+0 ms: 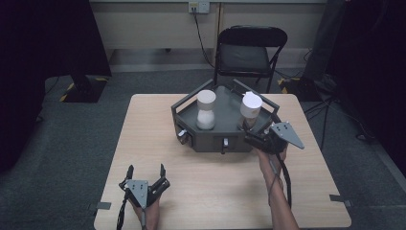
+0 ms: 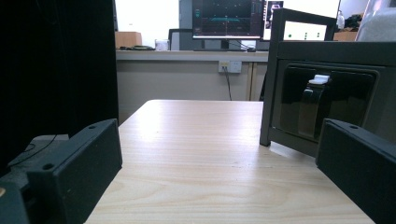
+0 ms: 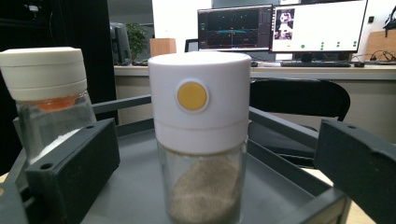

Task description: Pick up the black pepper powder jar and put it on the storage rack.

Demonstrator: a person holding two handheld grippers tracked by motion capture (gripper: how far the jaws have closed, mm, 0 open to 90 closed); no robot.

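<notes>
A dark grey tray [image 1: 210, 142] with walls stands at the table's far middle. Two glass jars with white lids stand in it. The left jar [image 1: 206, 111] holds white grains. The right jar [image 1: 250, 108] holds brown powder and has a yellow dot on its lid [image 3: 192, 96]. My right gripper [image 1: 252, 133] is at the tray's front right corner, open. In the right gripper view the brown jar [image 3: 201, 186] stands between the wide jaws, untouched, with the white-grain jar [image 3: 46, 98] at the left. My left gripper [image 1: 146, 169] rests open near the table's front left with nothing between its jaws.
A black folding chair [image 1: 249, 52] stands behind the table. The left gripper view looks across bare tabletop [image 2: 196, 140] with the tray's side wall [image 2: 327, 51] and a latch [image 2: 314, 95] at the right. Tape marks [image 1: 102, 206] sit at the table's front corners.
</notes>
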